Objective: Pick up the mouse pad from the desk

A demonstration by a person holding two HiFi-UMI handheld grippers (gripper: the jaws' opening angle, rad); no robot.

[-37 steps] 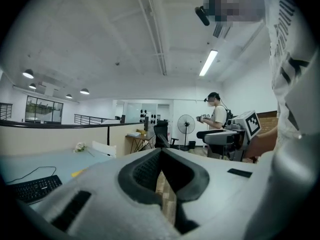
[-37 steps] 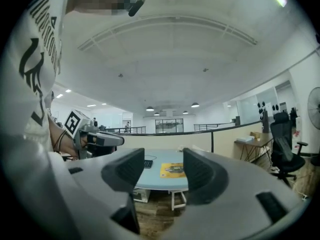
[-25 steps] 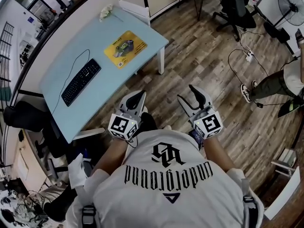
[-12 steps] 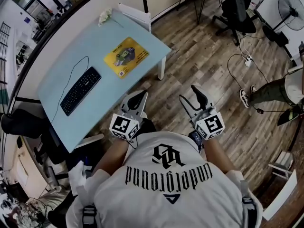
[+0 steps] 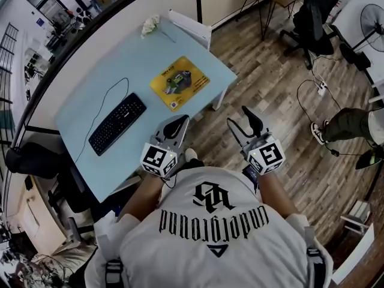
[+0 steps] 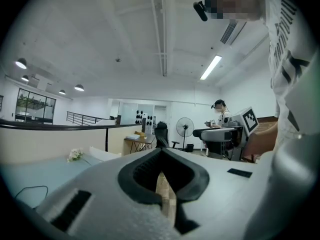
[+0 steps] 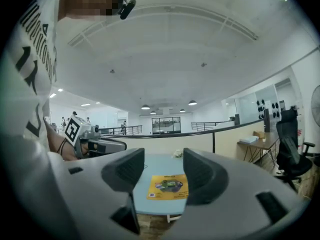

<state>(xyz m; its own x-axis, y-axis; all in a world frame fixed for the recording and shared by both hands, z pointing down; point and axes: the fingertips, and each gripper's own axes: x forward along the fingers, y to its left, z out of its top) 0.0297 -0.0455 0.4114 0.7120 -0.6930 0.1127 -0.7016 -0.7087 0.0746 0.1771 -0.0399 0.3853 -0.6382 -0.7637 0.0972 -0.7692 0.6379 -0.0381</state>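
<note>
An open office with a wood-plank floor (image 5: 270, 71) is seen from above, bounded on the left by a curved dark rail (image 5: 90, 32). A pale blue desk (image 5: 120, 71) with a smooth matt top is set at a slant beside that rail. The mouse pad (image 5: 180, 83), a thin yellow rectangle with a printed picture at its middle, is laid flat toward the desk's right end, near the corner, with nothing touching it. A black keyboard (image 5: 117, 123) lies well to the pad's left, and its thin cable (image 5: 102, 104) is looped across the top. A small white bunch (image 5: 150, 24), perhaps flowers, is placed at the far edge. A black office chair (image 5: 315, 14), a standing fan (image 5: 373, 18) and a power strip (image 5: 322, 89) are found on the floor to the right.

The fan is cut off by the frame, as is a second person at the right edge, of whom only a leg (image 5: 345, 122) is shown. The print on the pad is too small to be read.

The left gripper (image 5: 176, 126) is held with its dark ribbed pads pressed together at the tips, only a slit of floor being seen behind them. The right gripper (image 5: 243, 125) is held spread and empty, and the pad is framed far off between its jaws. Both are kept apart from the pad.
</note>
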